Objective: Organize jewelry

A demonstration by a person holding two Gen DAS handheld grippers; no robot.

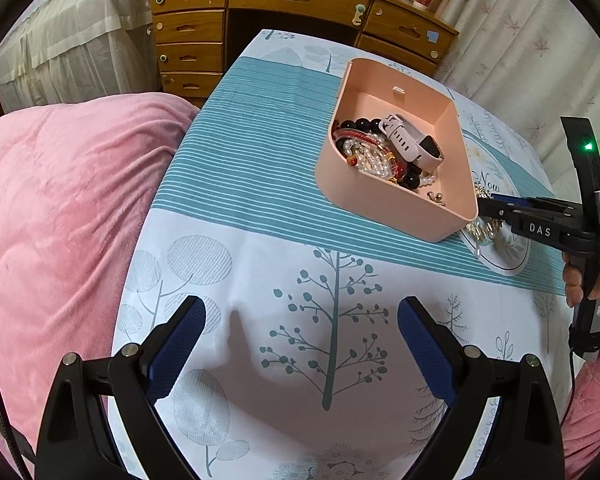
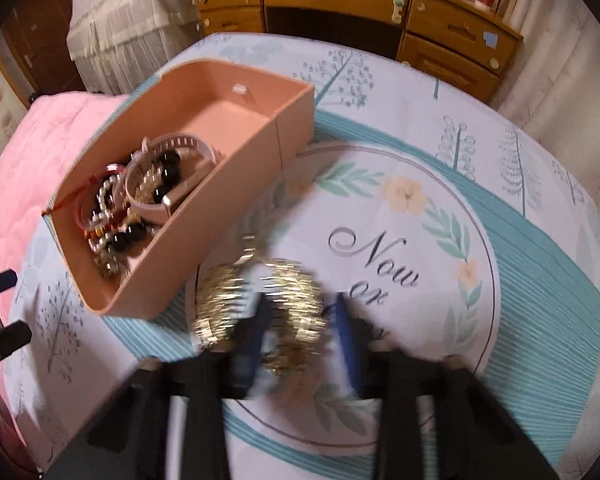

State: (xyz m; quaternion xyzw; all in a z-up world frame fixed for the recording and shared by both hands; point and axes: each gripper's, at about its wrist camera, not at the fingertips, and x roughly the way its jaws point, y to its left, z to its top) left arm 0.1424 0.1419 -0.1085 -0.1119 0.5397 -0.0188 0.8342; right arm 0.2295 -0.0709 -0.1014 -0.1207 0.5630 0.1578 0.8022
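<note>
A pink open box (image 1: 380,208) sits on the bedsheet and holds a pale watch (image 1: 412,140), dark beads and pearl strands (image 1: 364,160). My left gripper (image 1: 300,312) hovers open over the tree-print sheet, with nothing between its fingers. Beside the box (image 2: 236,184) lies gold jewelry (image 2: 220,300) in two looped bunches. My right gripper (image 2: 302,320) points down onto it, one gold loop (image 2: 296,292) sitting between the blue fingers. That view is blurred, so I cannot see whether the pads press on the loop. In the left wrist view the right gripper (image 1: 488,204) reaches in by the box's near corner.
A pink blanket (image 1: 60,200) covers the bed's left side. A wooden desk with drawers (image 1: 292,4) stands beyond the bed's far end, with curtains to the right. A hand (image 1: 580,280) holds the right gripper's handle. The left gripper (image 2: 2,310) shows at the right view's left edge.
</note>
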